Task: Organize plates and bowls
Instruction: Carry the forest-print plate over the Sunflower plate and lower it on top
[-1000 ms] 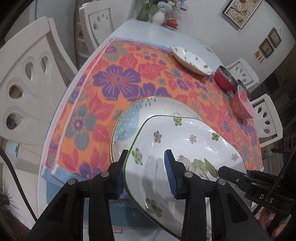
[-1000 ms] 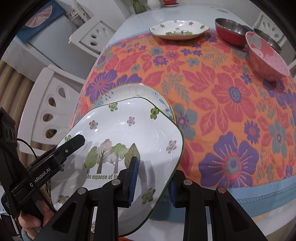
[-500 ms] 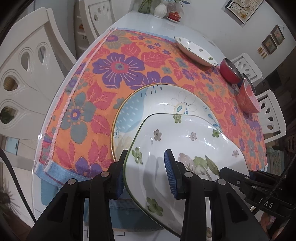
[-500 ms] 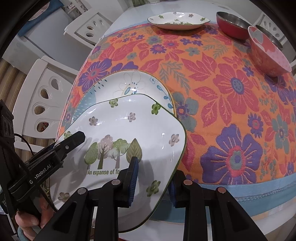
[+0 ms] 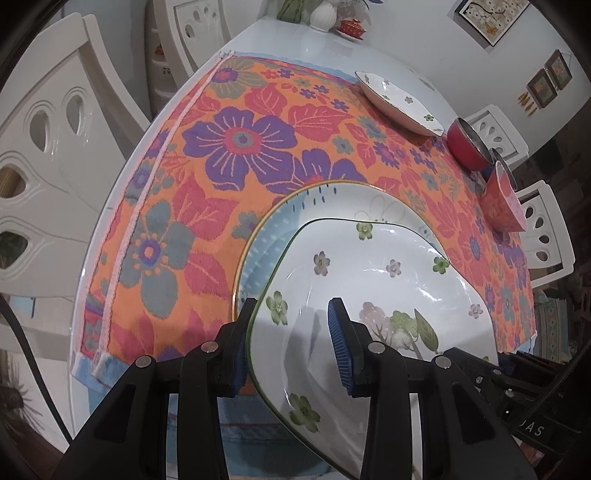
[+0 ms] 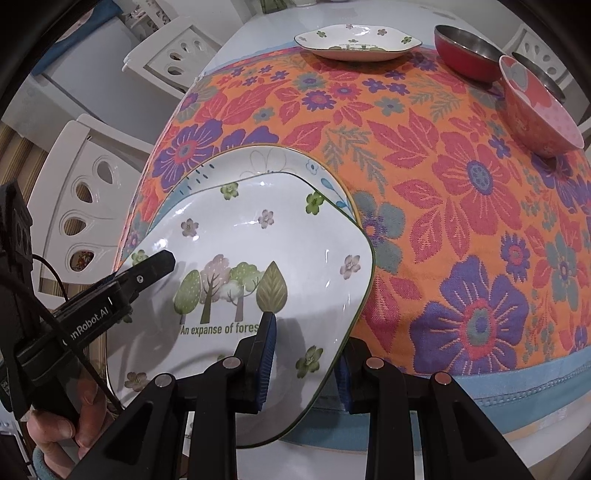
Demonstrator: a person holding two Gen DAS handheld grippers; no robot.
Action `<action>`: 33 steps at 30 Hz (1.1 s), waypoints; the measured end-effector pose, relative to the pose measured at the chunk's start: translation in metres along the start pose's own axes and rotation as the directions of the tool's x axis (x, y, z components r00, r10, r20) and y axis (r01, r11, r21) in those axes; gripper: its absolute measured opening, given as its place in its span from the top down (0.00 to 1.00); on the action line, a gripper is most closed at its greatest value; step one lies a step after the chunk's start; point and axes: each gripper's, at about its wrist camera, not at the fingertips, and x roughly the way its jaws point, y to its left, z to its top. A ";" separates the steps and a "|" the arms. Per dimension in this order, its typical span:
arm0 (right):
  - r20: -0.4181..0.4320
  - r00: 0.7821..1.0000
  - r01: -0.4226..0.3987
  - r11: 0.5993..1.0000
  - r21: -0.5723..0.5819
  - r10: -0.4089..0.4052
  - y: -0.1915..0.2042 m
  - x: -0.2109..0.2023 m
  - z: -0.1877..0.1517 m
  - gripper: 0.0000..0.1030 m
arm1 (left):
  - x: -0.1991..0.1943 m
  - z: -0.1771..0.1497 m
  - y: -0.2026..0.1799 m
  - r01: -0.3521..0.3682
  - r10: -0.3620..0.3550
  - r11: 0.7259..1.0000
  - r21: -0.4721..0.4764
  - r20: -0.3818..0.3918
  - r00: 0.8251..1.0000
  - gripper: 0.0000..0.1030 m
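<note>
Both grippers hold one square white plate with tree and flower print (image 5: 369,280) (image 6: 258,266). My left gripper (image 5: 291,343) is shut on its left rim; it also shows in the right wrist view (image 6: 155,264). My right gripper (image 6: 303,354) is shut on its right rim. The plate hangs over a round white-and-blue plate (image 5: 295,210) (image 6: 266,162) lying on the floral cloth. A second square flowered plate (image 5: 397,101) (image 6: 356,42), a red metal bowl (image 5: 467,142) (image 6: 463,50) and a pink bowl (image 5: 504,203) (image 6: 537,110) stand at the far side.
The table (image 5: 314,44) carries an orange floral cloth (image 5: 236,147) (image 6: 461,206). White chairs (image 5: 48,155) (image 6: 85,206) stand around it. A white vase (image 5: 323,14) and a small red pot (image 5: 352,27) stand at the far end. Another metal bowl (image 6: 543,75) sits behind the pink bowl.
Both grippers have carried the square plate forward over the table, so it covers more of the round plate. Both grips are unchanged.
</note>
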 end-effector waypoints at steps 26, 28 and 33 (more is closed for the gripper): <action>0.019 0.998 0.065 0.998 -0.027 -0.064 0.013 -0.012 0.003 0.73 | -0.023 0.030 0.020 -0.010 0.011 1.000 -0.020 0.075 0.997 0.65; 0.028 0.998 0.061 0.998 -0.025 -0.061 0.015 -0.016 0.005 0.73 | -0.028 0.033 0.023 -0.009 0.011 1.000 -0.028 0.088 0.996 0.65; 0.071 0.995 0.066 0.997 -0.042 -0.063 0.023 -0.034 0.013 0.73 | -0.046 0.043 0.017 0.006 -0.005 1.000 -0.011 0.132 0.991 0.65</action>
